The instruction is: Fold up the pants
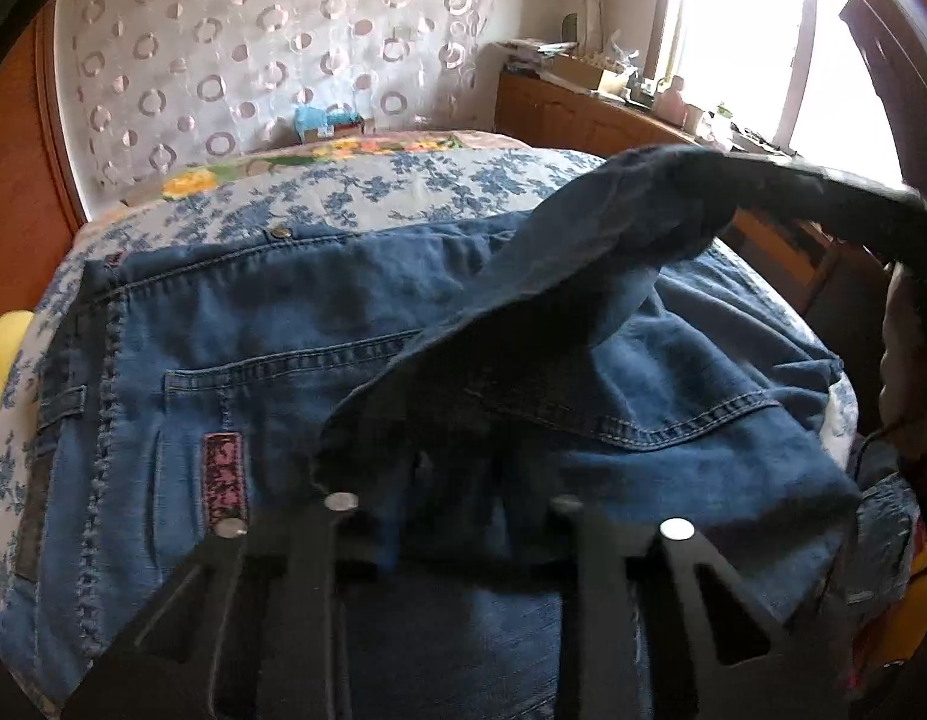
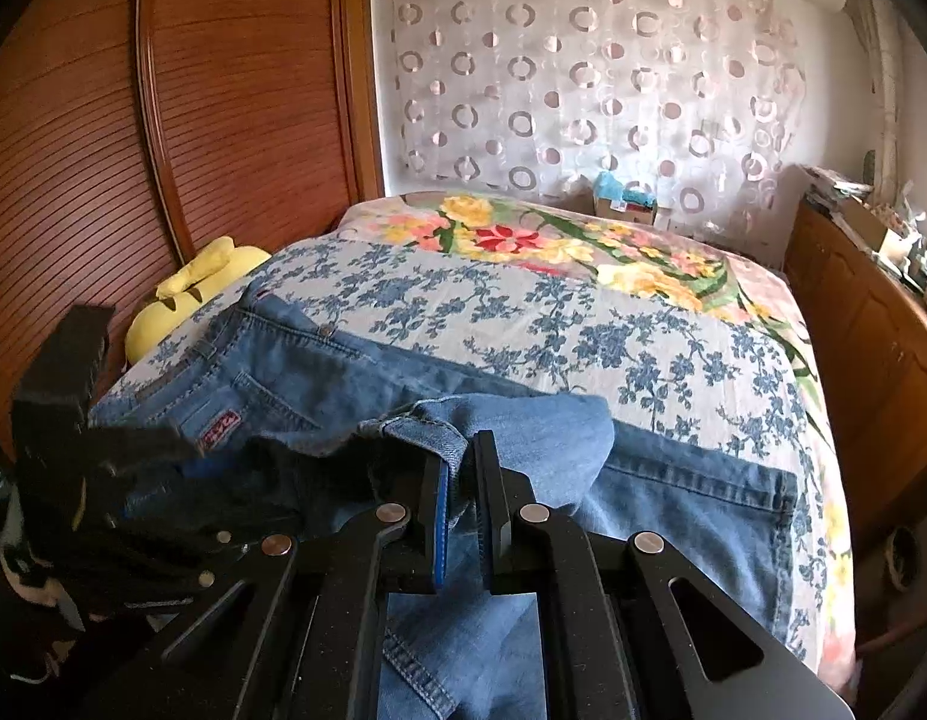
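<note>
Your right gripper (image 2: pixel 466 480) is clamped on the jeans (image 2: pixel 319 372) hem, the left gripper (image 1: pixel 451 498) nearly closed under draped denim – grip unclear – so it may slip loose mid-fold.

R tool (image 2: pixel 463 468) points fwd and down, jaws nearly together, pinching a denim hem between the pads. L tool (image 1: pixel 451 480) also angled down, fingertips hidden under a fold of the jeans (image 1: pixel 271 324); in the R view it sits at far left, dark and blurred.
</note>
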The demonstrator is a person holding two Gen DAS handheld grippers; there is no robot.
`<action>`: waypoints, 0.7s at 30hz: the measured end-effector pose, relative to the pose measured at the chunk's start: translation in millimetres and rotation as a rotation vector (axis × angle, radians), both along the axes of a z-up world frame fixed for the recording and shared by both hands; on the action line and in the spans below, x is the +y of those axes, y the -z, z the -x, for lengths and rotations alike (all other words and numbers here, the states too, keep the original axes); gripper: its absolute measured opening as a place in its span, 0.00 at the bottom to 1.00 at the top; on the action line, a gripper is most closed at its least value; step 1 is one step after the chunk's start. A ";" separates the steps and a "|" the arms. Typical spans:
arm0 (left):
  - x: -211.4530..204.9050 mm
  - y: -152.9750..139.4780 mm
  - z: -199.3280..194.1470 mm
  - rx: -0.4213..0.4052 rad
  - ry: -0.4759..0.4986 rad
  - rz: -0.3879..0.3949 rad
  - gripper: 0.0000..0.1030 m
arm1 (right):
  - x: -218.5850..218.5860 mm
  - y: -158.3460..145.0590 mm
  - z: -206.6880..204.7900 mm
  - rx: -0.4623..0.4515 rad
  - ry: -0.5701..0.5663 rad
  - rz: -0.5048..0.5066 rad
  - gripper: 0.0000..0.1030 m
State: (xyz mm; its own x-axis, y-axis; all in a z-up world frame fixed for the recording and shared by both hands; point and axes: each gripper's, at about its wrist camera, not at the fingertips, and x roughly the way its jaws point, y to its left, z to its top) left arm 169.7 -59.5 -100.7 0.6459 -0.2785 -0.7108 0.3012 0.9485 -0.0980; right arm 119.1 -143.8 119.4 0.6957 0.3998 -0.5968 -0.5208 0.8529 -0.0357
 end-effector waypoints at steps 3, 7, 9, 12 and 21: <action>7.4 -14.1 11.4 -0.036 -0.017 0.039 0.05 | -8.1 7.1 0.0 -0.009 -0.007 -0.016 0.07; 23.0 -46.1 37.2 -0.121 -0.034 0.068 0.01 | -21.0 6.5 -0.9 -0.036 -0.026 -0.036 0.07; 34.4 -63.5 51.5 -0.162 -0.043 0.088 0.01 | -17.7 -0.3 -1.2 -0.052 -0.037 -0.042 0.06; 48.2 -79.8 65.0 -0.199 -0.056 0.094 0.01 | -8.0 -12.6 -2.9 -0.077 -0.059 -0.044 0.05; 73.2 -77.8 63.6 -0.179 -0.103 0.106 0.24 | 25.6 -38.0 7.0 -0.141 -0.139 -0.024 0.04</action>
